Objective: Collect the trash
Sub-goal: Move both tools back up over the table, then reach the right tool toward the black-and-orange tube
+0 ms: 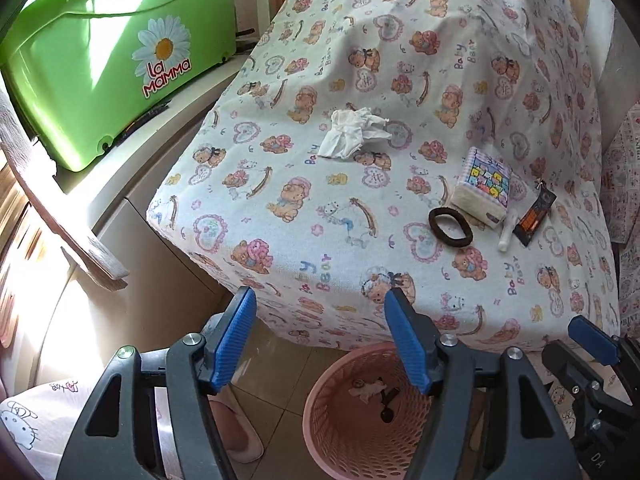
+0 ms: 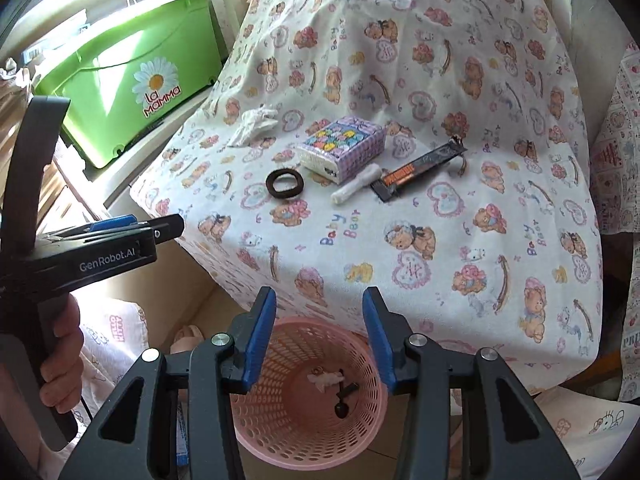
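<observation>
pink basket point(image 1: 340, 432) partly hidden behind tool fingers, small dark scraps point(image 2: 342, 400) inside too small to identify, green bin point(image 1: 100, 60) cut off by frame edge

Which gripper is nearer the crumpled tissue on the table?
Left, probably. The left gripper faces the tissue from the table's near edge; the right gripper sits further right, over the pink basket.

We see both wrist views facing forward and downward from just off the table's point(image 1: 280, 200) near edge. The right view sits further right. Both share the pink basket point(image 2: 360, 432) below.
</observation>
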`<state>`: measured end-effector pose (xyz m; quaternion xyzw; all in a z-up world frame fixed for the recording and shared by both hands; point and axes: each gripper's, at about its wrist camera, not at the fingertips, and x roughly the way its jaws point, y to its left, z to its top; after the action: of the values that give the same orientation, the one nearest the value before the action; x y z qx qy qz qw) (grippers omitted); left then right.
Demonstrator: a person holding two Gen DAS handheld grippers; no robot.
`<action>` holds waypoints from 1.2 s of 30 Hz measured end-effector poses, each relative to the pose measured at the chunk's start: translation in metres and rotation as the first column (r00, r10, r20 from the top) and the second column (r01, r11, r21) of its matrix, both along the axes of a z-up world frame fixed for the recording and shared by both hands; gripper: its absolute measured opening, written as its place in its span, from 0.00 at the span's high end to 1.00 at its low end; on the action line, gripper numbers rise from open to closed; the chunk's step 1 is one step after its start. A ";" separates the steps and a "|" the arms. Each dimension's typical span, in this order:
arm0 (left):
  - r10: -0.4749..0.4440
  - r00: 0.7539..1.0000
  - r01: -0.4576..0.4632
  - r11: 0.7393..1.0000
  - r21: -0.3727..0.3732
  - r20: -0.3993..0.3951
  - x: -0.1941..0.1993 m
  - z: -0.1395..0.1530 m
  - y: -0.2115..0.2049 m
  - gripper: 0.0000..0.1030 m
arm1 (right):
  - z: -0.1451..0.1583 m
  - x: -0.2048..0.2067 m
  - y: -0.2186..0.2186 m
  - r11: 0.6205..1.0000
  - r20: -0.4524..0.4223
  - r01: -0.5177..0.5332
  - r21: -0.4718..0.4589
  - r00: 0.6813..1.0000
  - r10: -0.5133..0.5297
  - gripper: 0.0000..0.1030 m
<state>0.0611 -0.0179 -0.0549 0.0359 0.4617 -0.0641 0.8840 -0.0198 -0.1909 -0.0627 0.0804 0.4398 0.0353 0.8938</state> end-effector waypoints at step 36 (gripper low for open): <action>0.064 0.997 -0.062 0.997 -0.049 0.035 0.029 -0.004 0.003 0.34 | -0.029 0.135 -0.151 0.831 -0.205 0.379 0.407 0.924 -0.322 0.69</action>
<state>0.0899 -0.0153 -0.0593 0.0013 0.4446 -0.0467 0.8945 0.1155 -0.3419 -0.0912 0.3611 0.4543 -0.0365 0.8136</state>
